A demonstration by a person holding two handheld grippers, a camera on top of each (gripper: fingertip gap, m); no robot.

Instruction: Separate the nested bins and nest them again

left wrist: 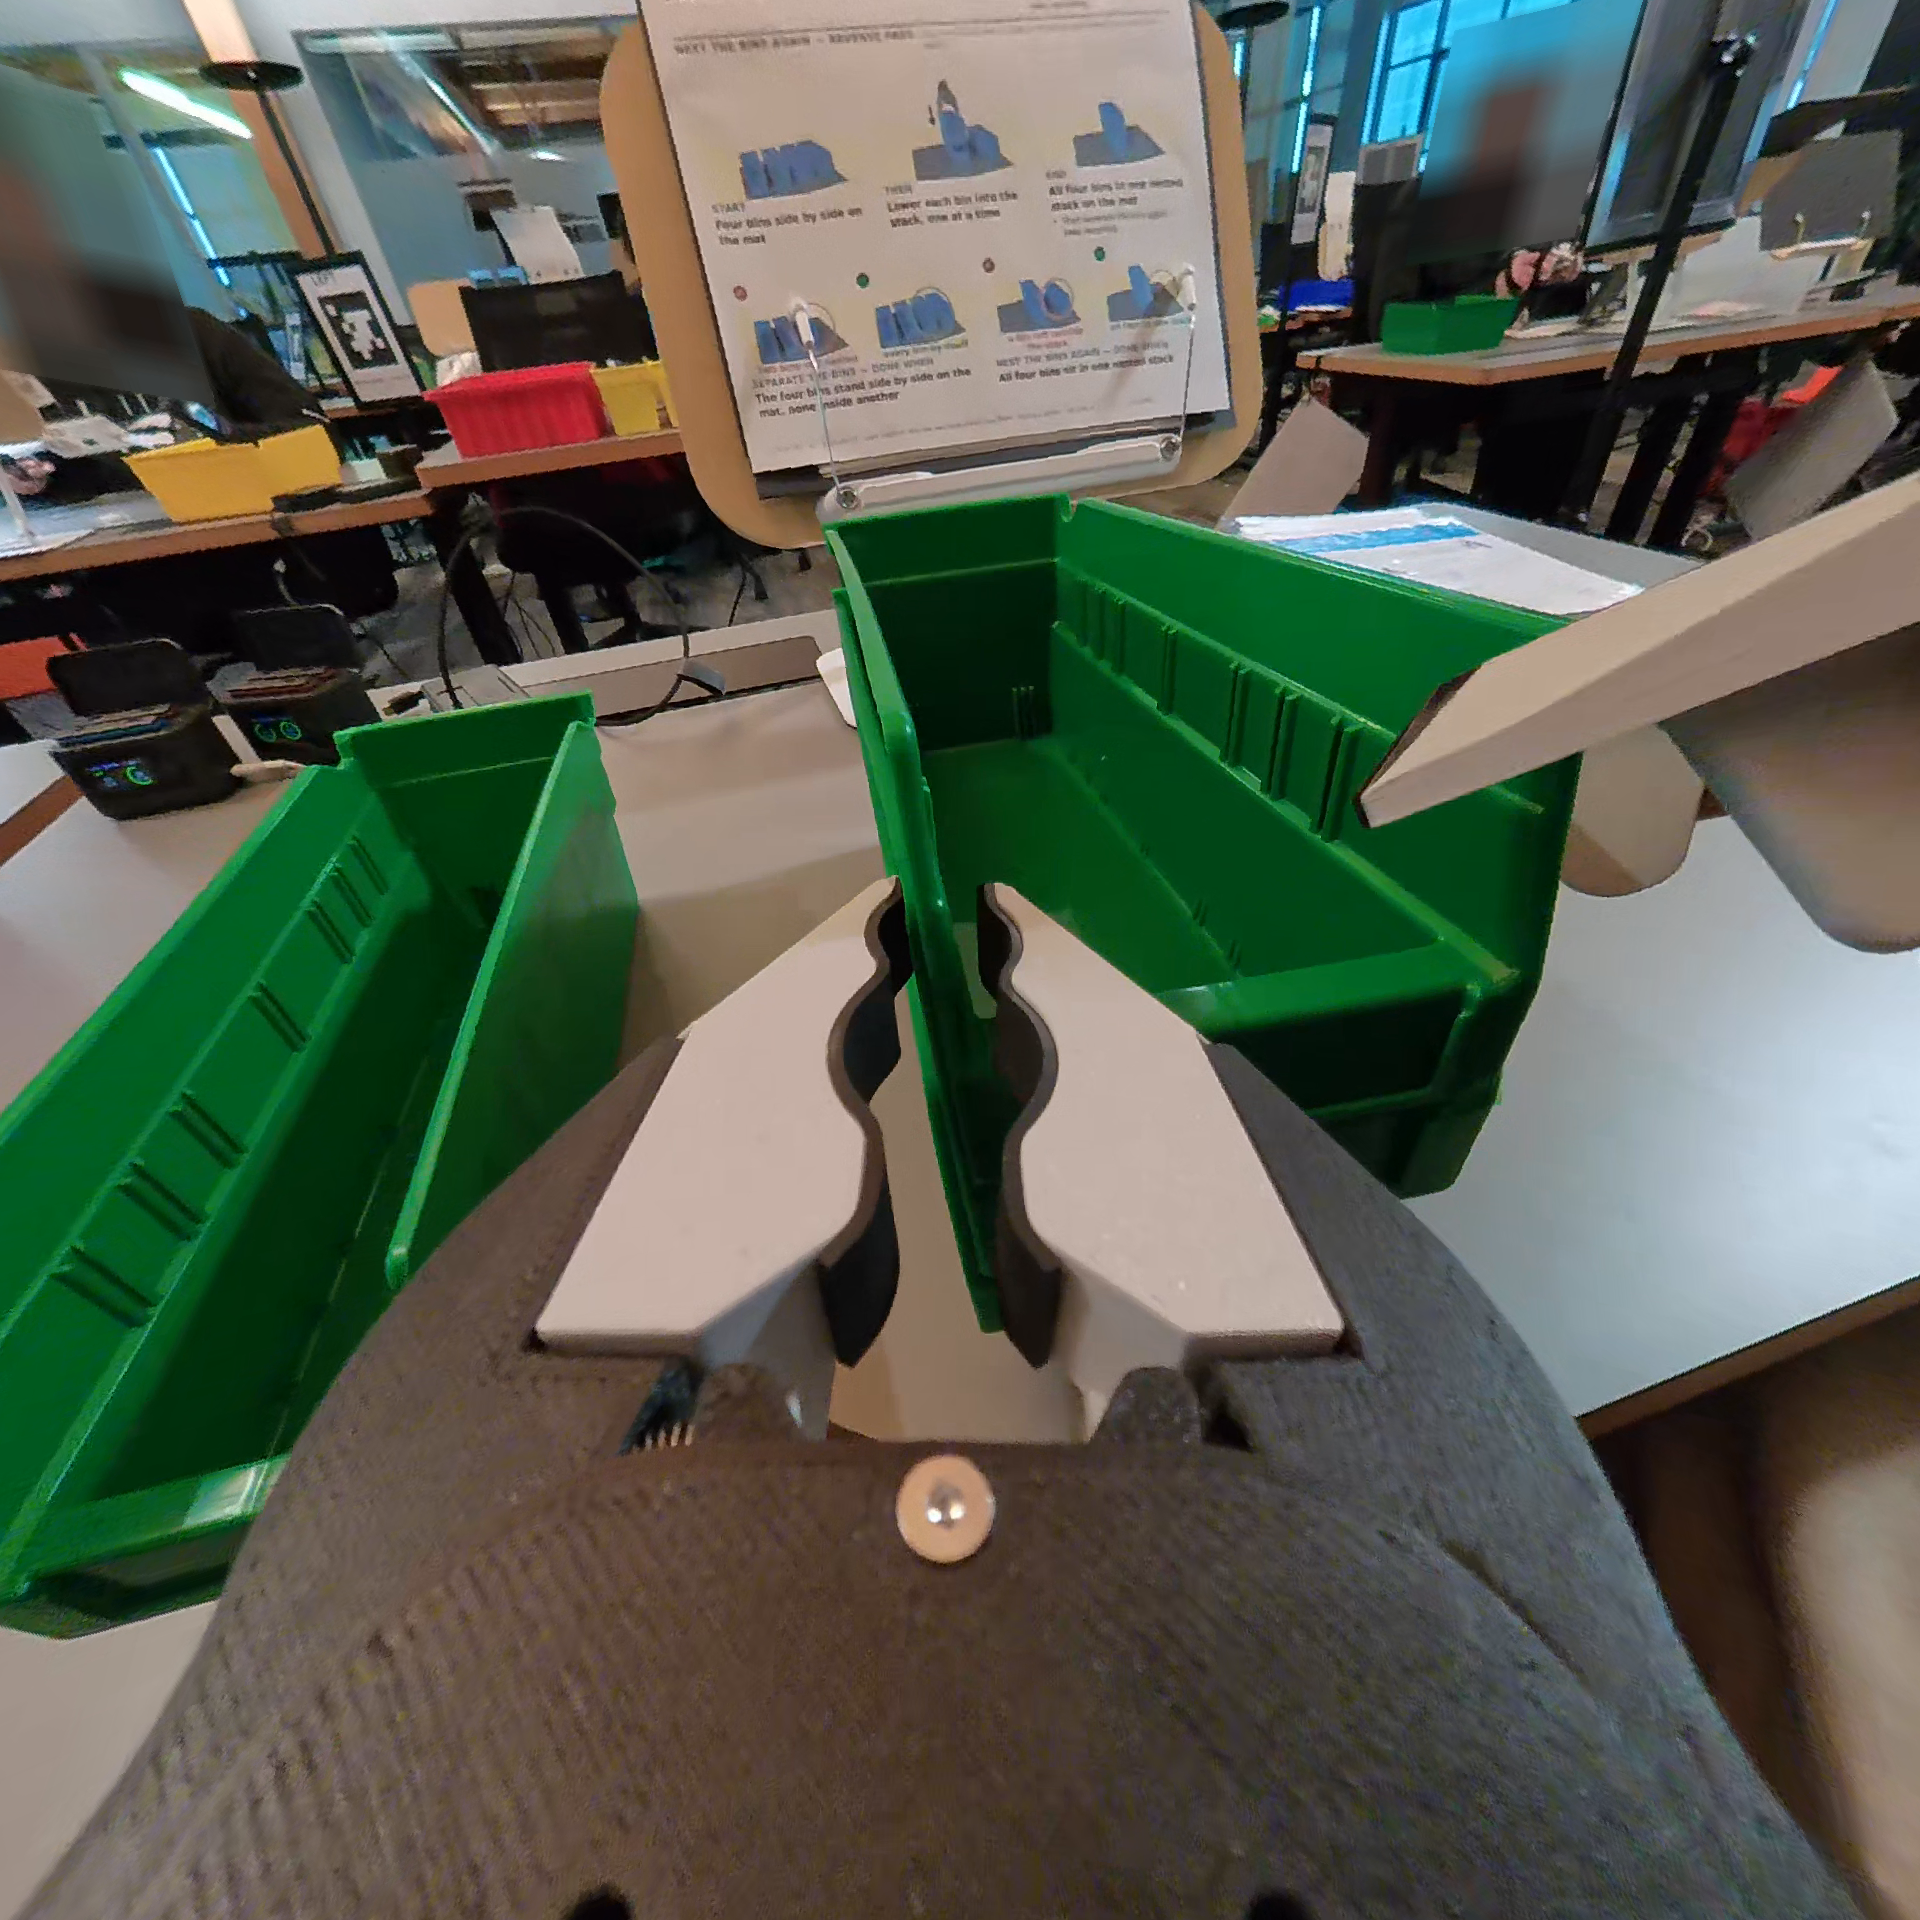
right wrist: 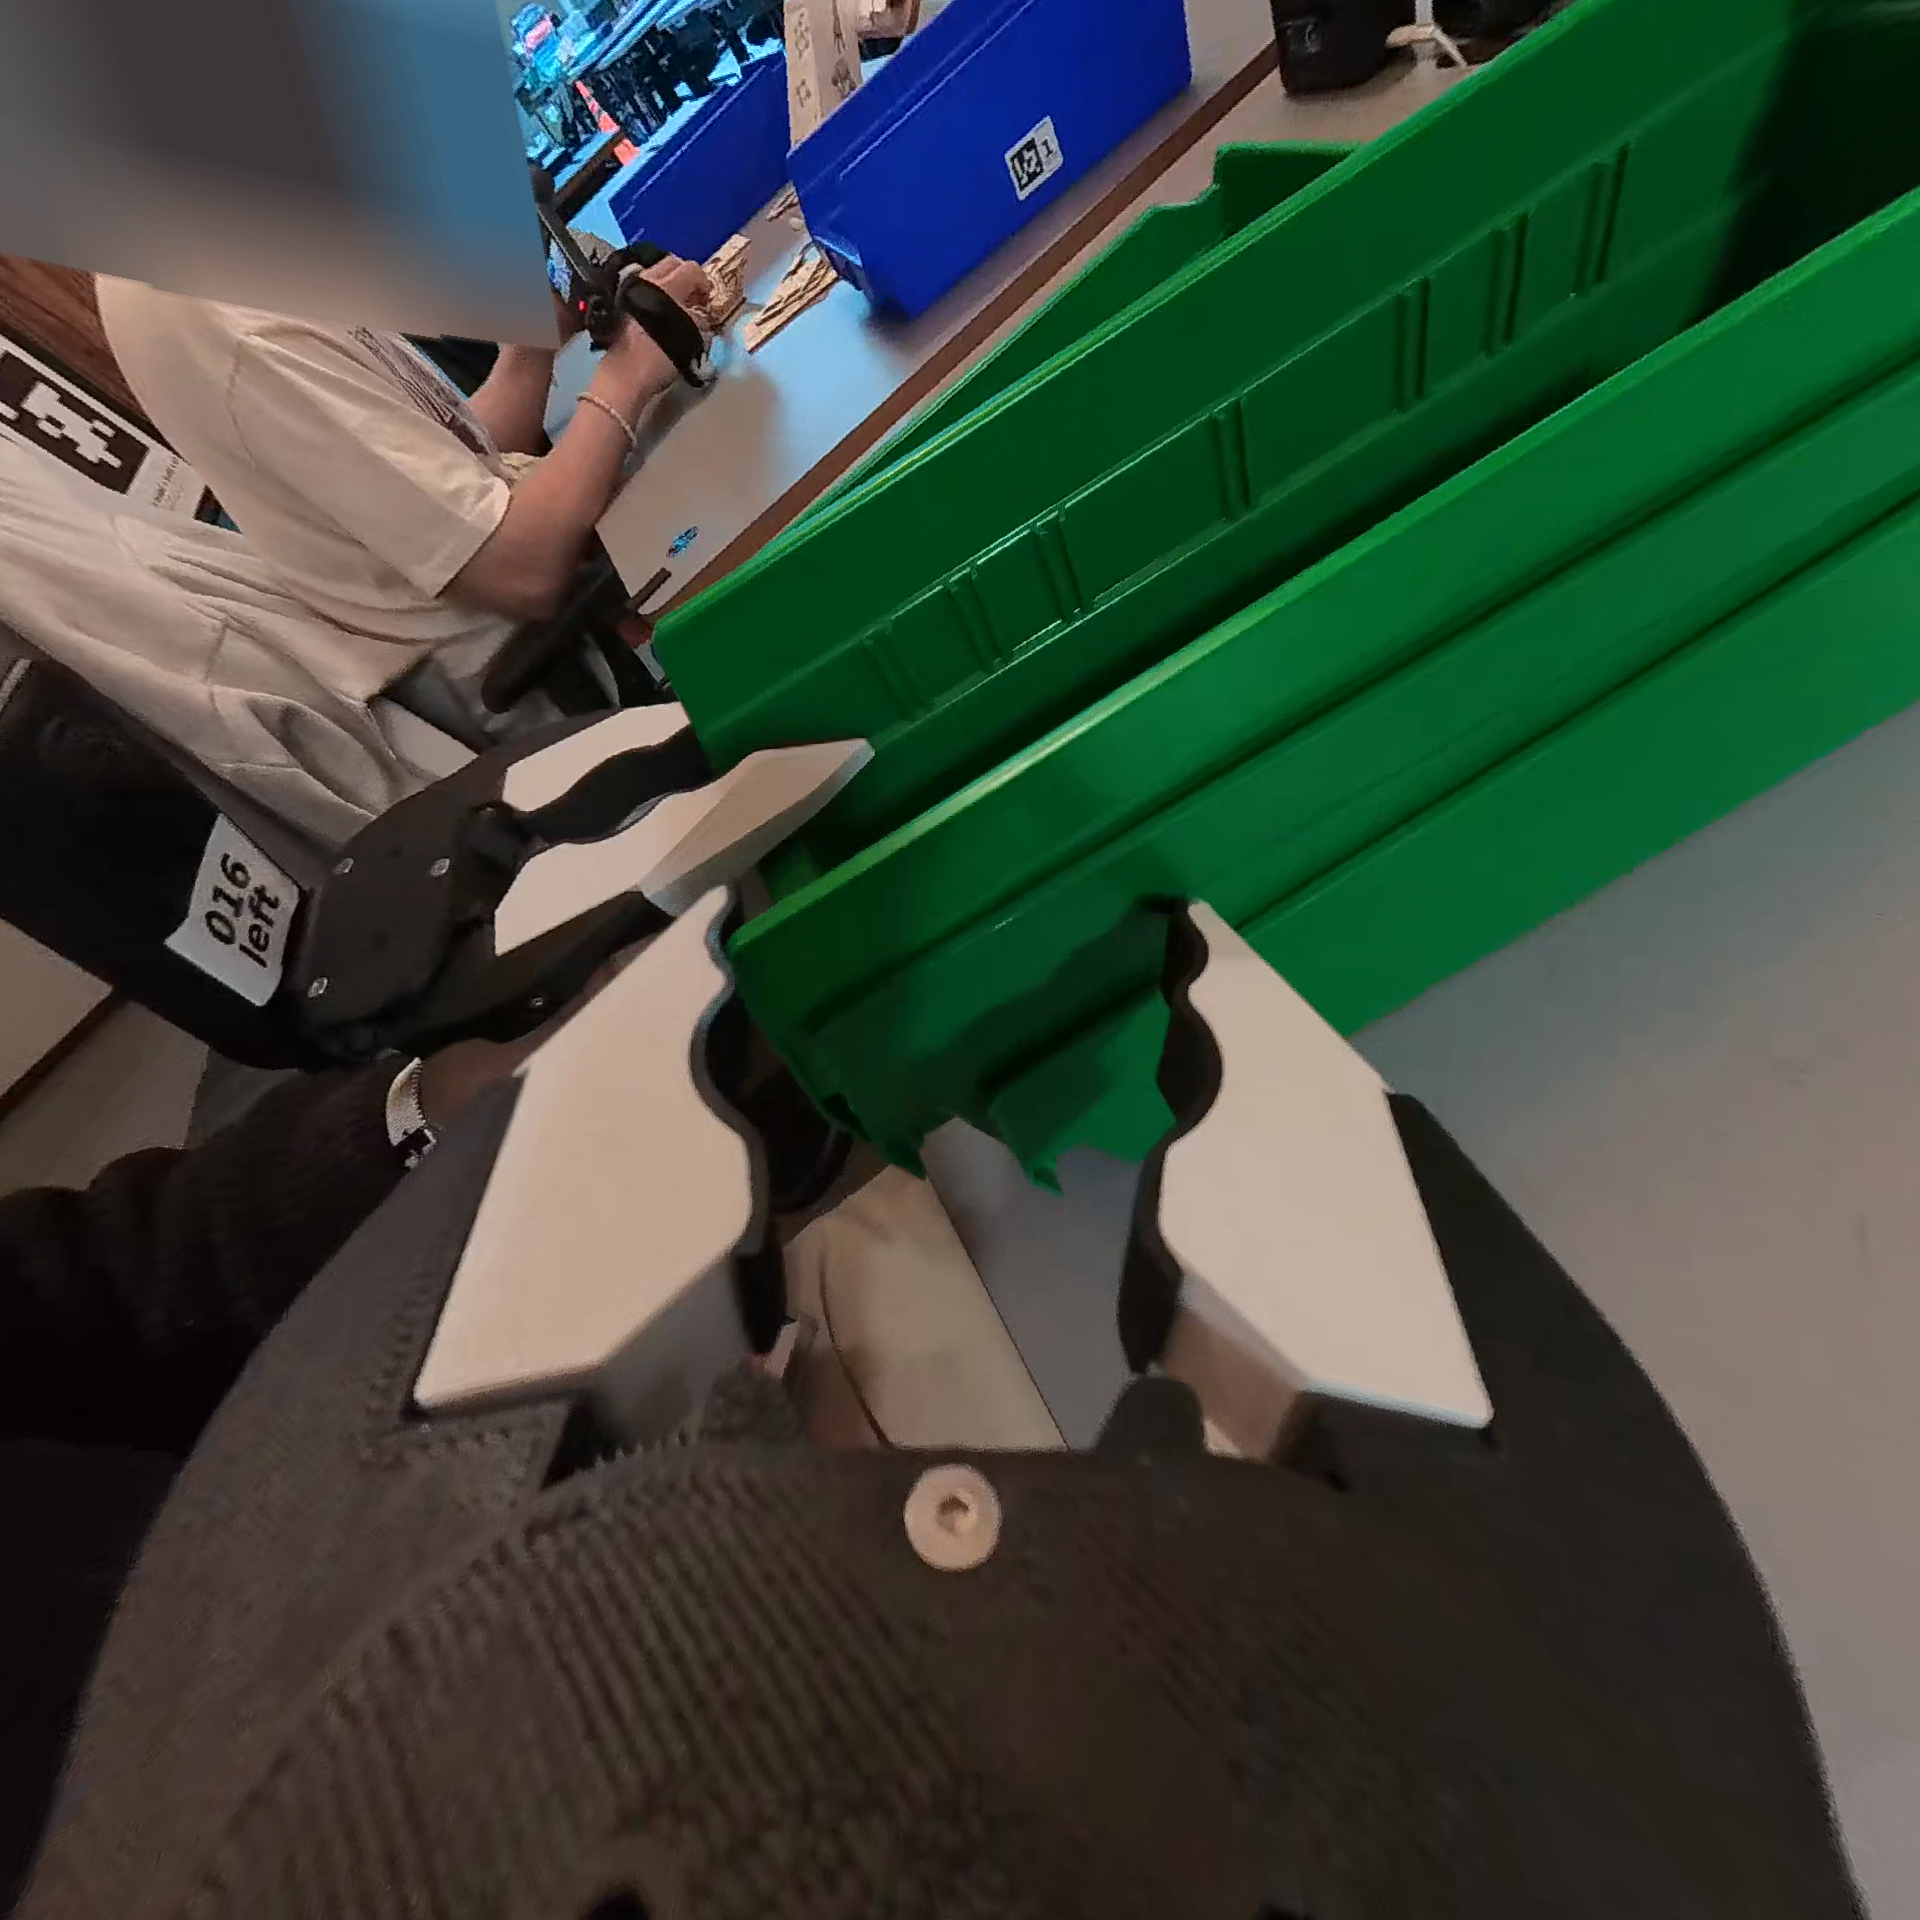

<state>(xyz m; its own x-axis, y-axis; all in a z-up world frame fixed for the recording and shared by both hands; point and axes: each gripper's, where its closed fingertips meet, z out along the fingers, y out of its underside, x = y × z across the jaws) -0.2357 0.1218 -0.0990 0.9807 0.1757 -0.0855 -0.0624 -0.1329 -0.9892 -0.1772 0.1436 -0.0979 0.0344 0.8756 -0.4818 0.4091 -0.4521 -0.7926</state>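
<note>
Two green bins on the grey desk (left wrist: 1714, 1195), both empty.

Nearest, the left claw (left wrist: 940, 1101) pinches the left side wall of the right-hand bin (left wrist: 1195, 831); the right claw (right wrist: 951, 1023) stands spread wide around that bin's near corner, not clamped. Both bins run lengthwise away from the left wrist camera. The second bin (left wrist: 312, 1039) sits apart to its left, open side up.

Printed instruction sheet (left wrist: 935, 239), white sticker on left tongs (right wrist: 237, 912), tag on blue bin (right wrist: 1034, 156)
</note>
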